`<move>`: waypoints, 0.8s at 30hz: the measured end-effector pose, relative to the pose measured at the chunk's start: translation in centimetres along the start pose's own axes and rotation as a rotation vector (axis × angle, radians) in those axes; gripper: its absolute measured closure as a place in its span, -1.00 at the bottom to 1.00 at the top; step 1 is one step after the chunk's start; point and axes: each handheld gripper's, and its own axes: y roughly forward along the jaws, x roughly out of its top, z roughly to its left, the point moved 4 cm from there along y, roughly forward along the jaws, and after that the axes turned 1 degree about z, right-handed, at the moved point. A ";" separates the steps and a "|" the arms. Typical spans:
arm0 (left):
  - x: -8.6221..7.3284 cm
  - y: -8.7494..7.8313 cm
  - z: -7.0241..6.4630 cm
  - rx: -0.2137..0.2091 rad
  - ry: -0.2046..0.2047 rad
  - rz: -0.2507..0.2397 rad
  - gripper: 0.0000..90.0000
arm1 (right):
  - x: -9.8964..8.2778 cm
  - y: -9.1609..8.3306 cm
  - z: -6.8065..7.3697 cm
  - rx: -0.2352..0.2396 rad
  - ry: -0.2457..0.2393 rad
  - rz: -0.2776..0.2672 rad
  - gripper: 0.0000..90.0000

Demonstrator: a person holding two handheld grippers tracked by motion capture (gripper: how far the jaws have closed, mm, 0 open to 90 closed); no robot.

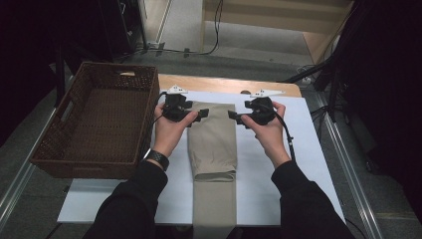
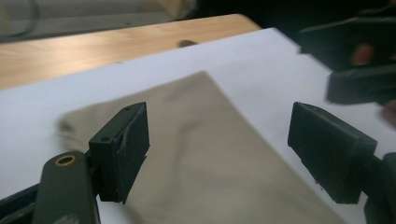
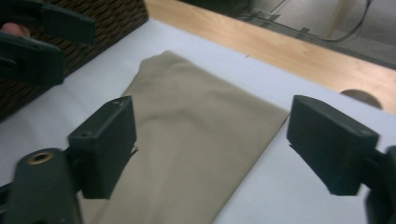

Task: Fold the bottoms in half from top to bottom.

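High view: left gripper [image 1: 203,115] and right gripper [image 1: 233,115] hover wide open, both released and empty, the folded khaki cloth [image 1: 214,142] lying between and below them.

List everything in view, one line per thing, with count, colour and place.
folded trousers: one, beige, lying lengthwise down the middle of the sheet, near end hanging over the table's front edge
sheet: one, white, covering most of the table top
table: one, light wood, bare strip showing beyond the sheet
basket: one, dark brown wicker, at the table's left
cables: several, black, on the floor beyond the table
left gripper: one, black, at the left of the trousers' far end, jaws open with nothing between them
right gripper: one, black, at the right of the far end, jaws open with nothing between them
sleeves: two, black, at the bottom edge
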 end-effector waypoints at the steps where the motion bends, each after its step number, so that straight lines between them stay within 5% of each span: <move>1: -0.3 -0.2 -0.4 -0.003 0.019 -0.007 -0.66 | -0.4 -0.2 0.3 0.013 -0.012 -0.003 -0.82; 3: -0.8 -0.7 -1.1 -0.034 0.037 -0.009 -0.71 | -1.1 -0.7 0.8 0.039 -0.022 -0.008 -0.98; 7: -2.0 -1.4 -2.0 -0.063 0.050 -0.004 -0.80 | -2.3 -1.6 1.6 0.088 -0.012 -0.023 -1.00; 11: -3.7 -1.8 -3.0 -0.090 0.060 0.019 -1.00 | -3.8 -2.3 2.6 0.077 -0.026 -0.021 -1.00; 24: -9.3 -3.3 -6.2 -0.157 0.097 0.042 -1.00 | -7.2 -3.2 4.7 0.118 -0.029 -0.012 -1.00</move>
